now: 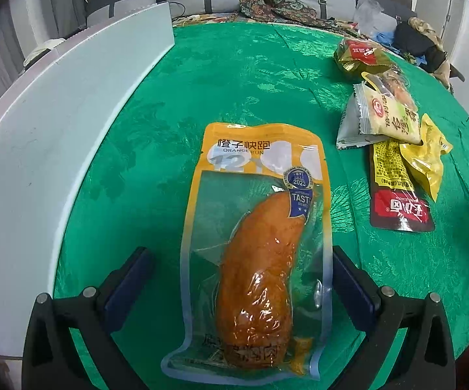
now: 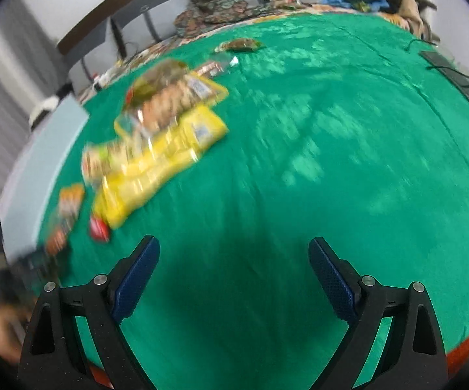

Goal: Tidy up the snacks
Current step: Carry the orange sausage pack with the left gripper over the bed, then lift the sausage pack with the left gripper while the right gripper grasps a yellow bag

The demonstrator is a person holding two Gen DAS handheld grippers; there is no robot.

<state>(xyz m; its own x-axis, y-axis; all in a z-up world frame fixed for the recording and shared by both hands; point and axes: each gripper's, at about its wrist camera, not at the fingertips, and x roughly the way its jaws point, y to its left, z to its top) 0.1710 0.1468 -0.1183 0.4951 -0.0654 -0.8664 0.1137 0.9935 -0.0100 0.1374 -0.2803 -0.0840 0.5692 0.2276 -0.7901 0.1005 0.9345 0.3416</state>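
An orange-bordered pouch with a brown piece of meat inside lies flat on the green tablecloth. My left gripper stands open, one finger on each side of the pouch's lower half, not touching it. A heap of snack packets lies to the right, yellow, white and red ones among them. In the blurred right wrist view, my right gripper is open over bare green cloth, with nothing between its fingers. The snack packets lie up and to its left, and the orange pouch shows further left.
A white box with a raised wall stands along the table's left side. Patterned cloth and bags lie at the far edge. Dark flat devices with a cable rest at the far right. A hand shows at the lower left.
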